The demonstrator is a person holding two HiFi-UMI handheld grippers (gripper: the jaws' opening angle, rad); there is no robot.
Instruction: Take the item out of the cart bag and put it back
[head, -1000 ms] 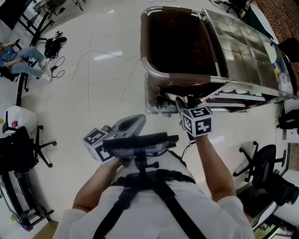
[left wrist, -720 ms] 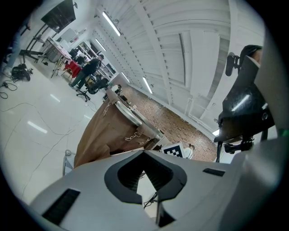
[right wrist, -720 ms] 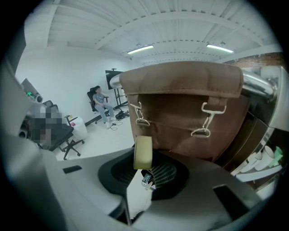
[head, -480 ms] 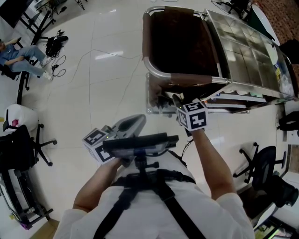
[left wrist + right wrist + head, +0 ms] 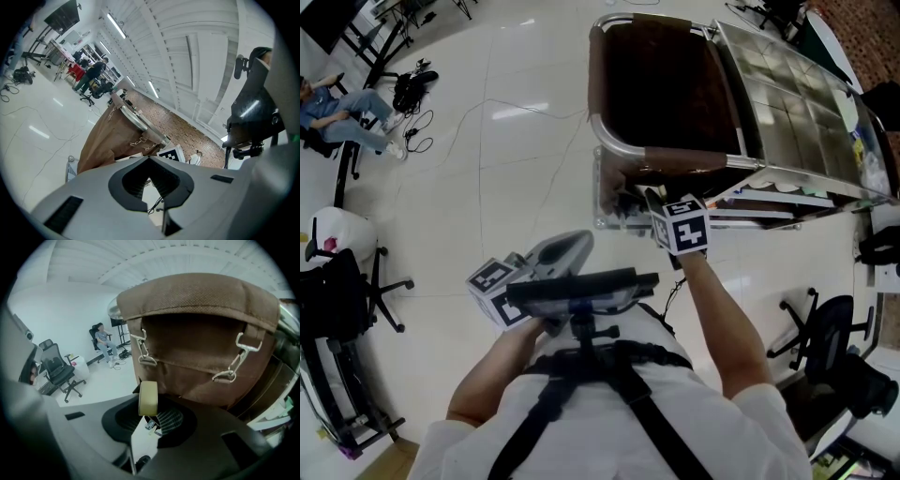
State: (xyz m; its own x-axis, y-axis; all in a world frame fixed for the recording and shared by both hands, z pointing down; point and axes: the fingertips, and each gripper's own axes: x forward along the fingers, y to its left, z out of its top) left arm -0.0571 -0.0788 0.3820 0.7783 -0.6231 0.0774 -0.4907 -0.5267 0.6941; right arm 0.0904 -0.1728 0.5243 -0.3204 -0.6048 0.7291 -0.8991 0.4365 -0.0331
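Note:
A brown fabric cart bag hangs open in a shiny metal frame. It also shows in the left gripper view, cart bag, and it fills the right gripper view, cart bag, with its metal clips. My right gripper is shut on a small flat tan item, held upright just below the bag's near rim. From the head view, the right gripper sits at the bag's near edge and the item is hidden. My left gripper stays back by my body. In its own view the left gripper has its tips together, holding nothing.
The cart's wire-grid deck runs right of the bag. Office chairs stand at right and left. A seated person and floor cables are far left. A camera bar crosses my chest.
My right gripper has moved a little up and left, closer to the bag's near rim, still holding the tan item. The left gripper has not moved.

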